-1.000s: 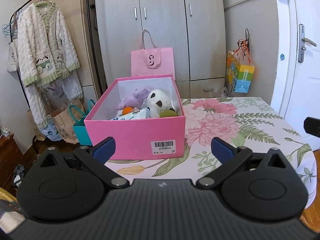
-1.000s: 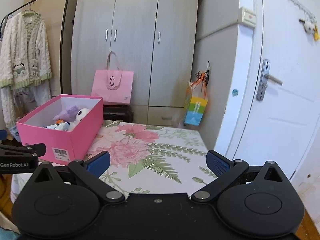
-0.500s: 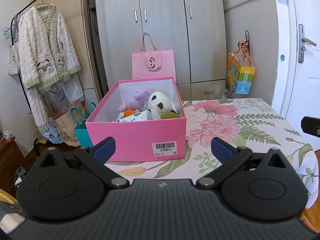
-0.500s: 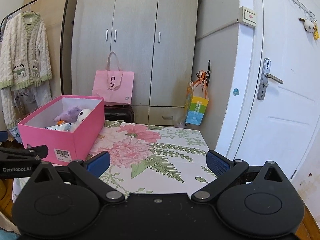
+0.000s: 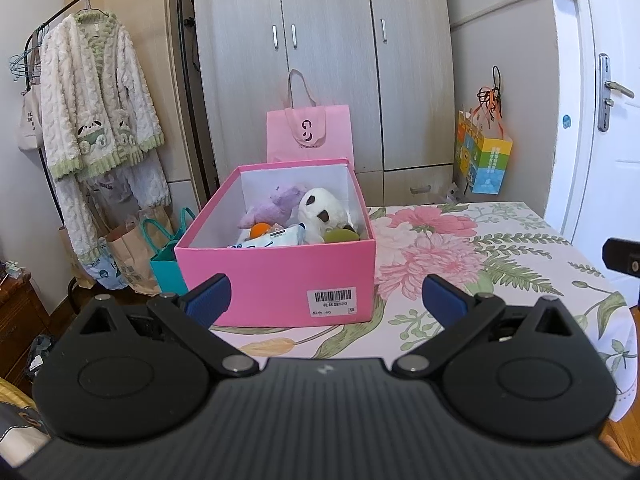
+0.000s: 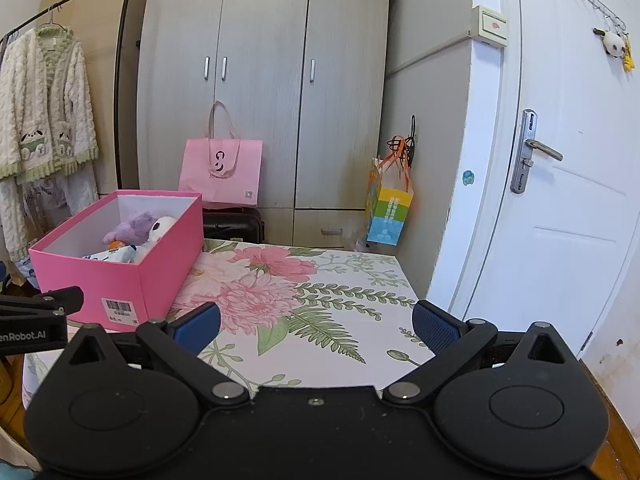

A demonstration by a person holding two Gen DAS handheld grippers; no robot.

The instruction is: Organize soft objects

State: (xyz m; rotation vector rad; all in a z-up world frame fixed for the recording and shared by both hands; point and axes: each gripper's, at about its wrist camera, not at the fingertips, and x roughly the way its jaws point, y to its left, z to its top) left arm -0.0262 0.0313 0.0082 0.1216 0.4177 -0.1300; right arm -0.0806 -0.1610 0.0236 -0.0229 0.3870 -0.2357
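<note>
An open pink box (image 5: 276, 276) stands on the left part of the floral table (image 5: 480, 248). Inside lie a purple plush (image 5: 276, 208), a white panda plush (image 5: 324, 212), an orange ball (image 5: 259, 230), a green soft piece (image 5: 340, 236) and a white-blue pack (image 5: 272, 240). My left gripper (image 5: 326, 300) is open and empty, just in front of the box. My right gripper (image 6: 316, 326) is open and empty over the table's near edge, right of the box (image 6: 116, 264). The purple plush (image 6: 136, 228) shows there too.
A pink tote bag (image 5: 308, 136) leans against the grey wardrobe (image 5: 320, 60) behind the table. A colourful gift bag (image 6: 388, 212) hangs at the right, near the white door (image 6: 560, 200). A clothes rack with a fluffy robe (image 5: 92, 120) and paper bags (image 5: 128, 256) stands on the left.
Both grippers have drawn back and risen a little, so the box sits slightly farther away. Both stay open and empty; nothing on the table has moved.
</note>
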